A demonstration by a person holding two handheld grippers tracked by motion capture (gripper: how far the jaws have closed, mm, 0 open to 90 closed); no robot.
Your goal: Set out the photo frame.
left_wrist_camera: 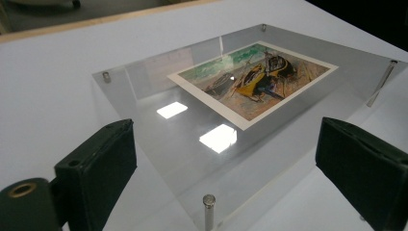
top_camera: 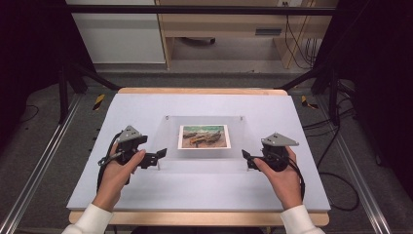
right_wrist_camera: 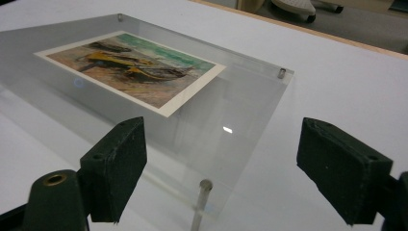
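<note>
With your left gripper [top_camera: 158, 156] and right gripper [top_camera: 247, 159] both wide and empty at the near corners of the acrylic picture frame [top_camera: 204, 139] mid-table, uneven clamping probably tips it off its standoff pins [left_wrist_camera: 208, 204].

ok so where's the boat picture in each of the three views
High view: the boat picture lies mid-table, inside the clear acrylic frame, between the two grippers.
Left gripper view: upper centre-right, beyond the open jaws.
Right gripper view: upper left, beyond the open jaws.
Shared landmark: the frame's metal corner posts.
</note>
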